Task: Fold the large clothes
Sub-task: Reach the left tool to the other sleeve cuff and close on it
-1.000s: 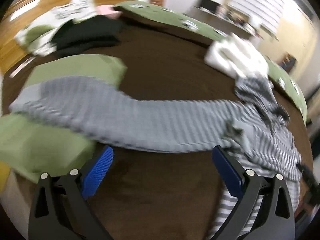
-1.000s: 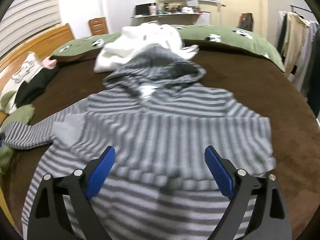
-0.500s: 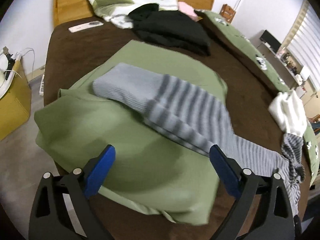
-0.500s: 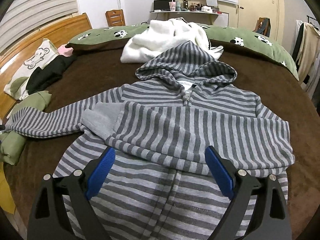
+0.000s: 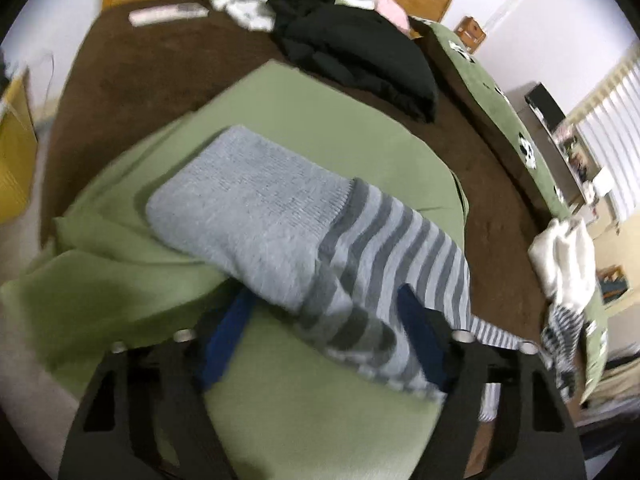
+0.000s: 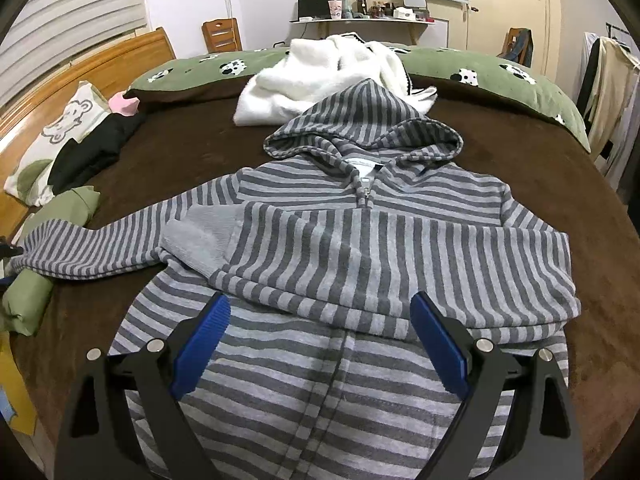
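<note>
A grey striped hoodie [image 6: 360, 248] lies face up on the brown bed. One sleeve is folded across its chest, with the grey cuff [image 6: 200, 240] near the middle left. The other sleeve [image 6: 92, 248] stretches out to the left over a green garment. In the left wrist view that sleeve's cuff [image 5: 248, 204] lies on the green garment [image 5: 320, 128]. My left gripper [image 5: 324, 340] is open, its fingers on either side of the striped sleeve [image 5: 384, 280] just behind the cuff. My right gripper [image 6: 320, 344] is open and empty above the hoodie's lower front.
A white fleece garment [image 6: 320, 76] lies behind the hood. A black garment [image 5: 360, 52] and printed pillow [image 6: 56, 136] lie near the wooden headboard. A green spotted quilt [image 6: 500, 76] runs along the far edge. The bed edge lies left, beside a yellow object [image 5: 16, 148].
My left gripper has moved in close to the sleeve cuff, which now sits between its fingers. My right gripper has held nearly still above the hoodie.
</note>
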